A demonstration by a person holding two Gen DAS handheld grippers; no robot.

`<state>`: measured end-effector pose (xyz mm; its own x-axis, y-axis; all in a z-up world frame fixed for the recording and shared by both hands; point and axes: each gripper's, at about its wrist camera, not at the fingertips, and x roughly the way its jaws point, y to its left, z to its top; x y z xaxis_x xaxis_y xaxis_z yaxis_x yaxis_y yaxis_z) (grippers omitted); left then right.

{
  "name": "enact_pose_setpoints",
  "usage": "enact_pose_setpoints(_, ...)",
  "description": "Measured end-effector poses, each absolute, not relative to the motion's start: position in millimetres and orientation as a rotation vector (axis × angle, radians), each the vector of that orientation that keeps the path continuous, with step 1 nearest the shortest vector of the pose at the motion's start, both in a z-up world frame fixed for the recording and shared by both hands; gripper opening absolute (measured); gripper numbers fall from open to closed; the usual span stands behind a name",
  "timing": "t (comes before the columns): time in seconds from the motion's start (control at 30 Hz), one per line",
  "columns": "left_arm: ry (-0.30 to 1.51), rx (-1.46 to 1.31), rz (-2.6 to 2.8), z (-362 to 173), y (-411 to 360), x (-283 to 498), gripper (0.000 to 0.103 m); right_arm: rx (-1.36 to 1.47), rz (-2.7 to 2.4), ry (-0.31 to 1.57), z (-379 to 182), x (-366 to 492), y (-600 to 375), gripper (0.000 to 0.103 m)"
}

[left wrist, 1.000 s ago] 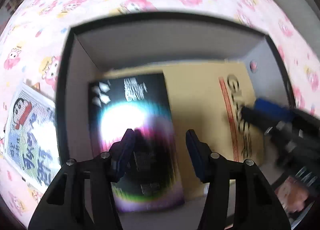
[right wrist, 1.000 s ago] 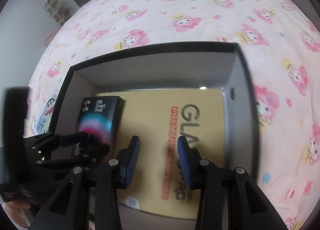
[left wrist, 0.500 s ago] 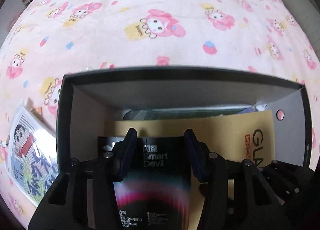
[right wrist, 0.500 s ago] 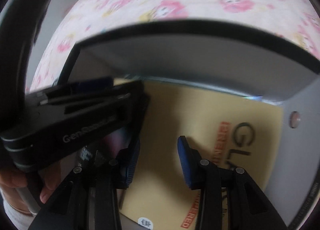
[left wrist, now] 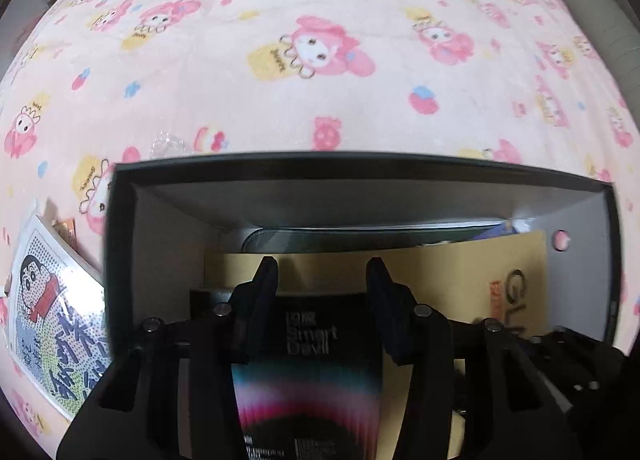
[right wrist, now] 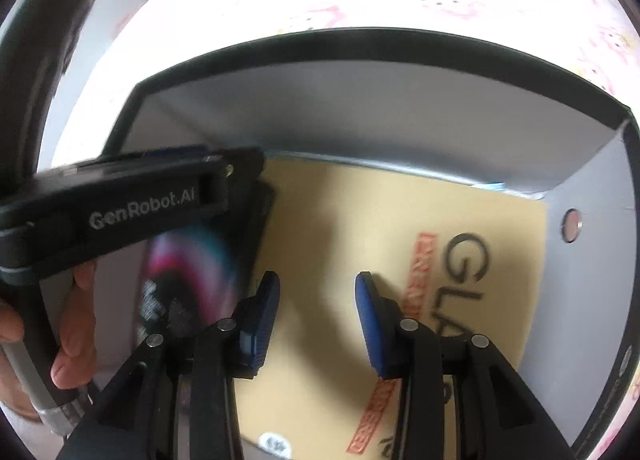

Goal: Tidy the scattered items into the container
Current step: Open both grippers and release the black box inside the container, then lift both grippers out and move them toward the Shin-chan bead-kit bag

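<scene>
Tilting steeply into the box (right wrist: pixel 400 108), right fingers (right wrist: pixel 318 308) released; left fingers (left wrist: pixel 322 292) closing, empty

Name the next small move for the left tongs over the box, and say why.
Probably lift the left tongs clear and head for the cartoon card outside the box. The black Smart Devil pack already lies inside, seemingly ungripped; the jaws have just been closing.
</scene>
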<state>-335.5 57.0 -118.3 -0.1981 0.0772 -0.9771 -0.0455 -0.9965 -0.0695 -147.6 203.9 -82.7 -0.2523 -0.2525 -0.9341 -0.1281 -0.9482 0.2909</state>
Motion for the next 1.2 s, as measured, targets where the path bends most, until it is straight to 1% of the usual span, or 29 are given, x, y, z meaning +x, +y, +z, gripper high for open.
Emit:
enact_pose_setpoints(0.03,-0.031,-1.959,2.368,-129,70,-329,0.048,1.867,-2.375,-0.505,-83,-149,207,0.035)
enact_pose_setpoints(0.17,-0.047,-1.981,2.362,-130,72,-329,0.048,1.86,-2.375,-0.559,-82,-151,215,0.036)
enact_pose_setpoints(0.23,-0.046,-1.986,2.36,-131,73,-331,0.048,1.858,-2.346,-0.563,-82,-150,214,0.04)
enact_pose_setpoints(0.37,-0.028,-1.954,2.376,-133,76,-334,0.048,1.872,-2.325,-0.559,-80,-149,214,0.04)
enact_pose_setpoints(0.43,-0.041,-1.91,2.403,-125,76,-328,0.048,1.884,-2.371,-0.551,-76,-148,220,0.04)
enact_pose_setpoints(0.53,-0.01,-1.834,2.449,-112,80,-310,0.054,1.891,-2.483,-0.541,-63,-144,235,0.04)
enact_pose_setpoints(0.63,0.076,-1.846,2.441,-131,91,-291,0.057,1.901,-2.622,-0.472,-49,-140,244,0.044)
enact_pose_setpoints(0.7,0.136,-1.864,2.417,-139,95,-265,0.06,1.901,-2.664,-0.431,-43,-140,246,0.045)
enact_pose_setpoints(0.77,0.207,-1.869,2.414,-139,98,-257,0.061,1.912,-2.667,-0.412,-42,-140,246,0.046)
enact_pose_setpoints(0.83,0.266,-1.901,2.411,-142,102,-258,0.064,1.932,-2.639,-0.421,-46,-139,245,0.046)
enact_pose_setpoints(0.93,0.31,-1.968,2.374,-150,106,-267,0.071,1.95,-2.555,-0.473,-58,-135,236,0.046)
enact_pose_setpoints(1.07,0.323,-1.971,2.373,-153,107,-267,0.071,2.001,-2.5,-0.497,-70,-132,240,0.046)
enact_pose_setpoints(1.2,0.285,-1.954,2.379,-154,104,-266,0.07,1.975,-2.51,-0.529,-65,-129,243,0.046)
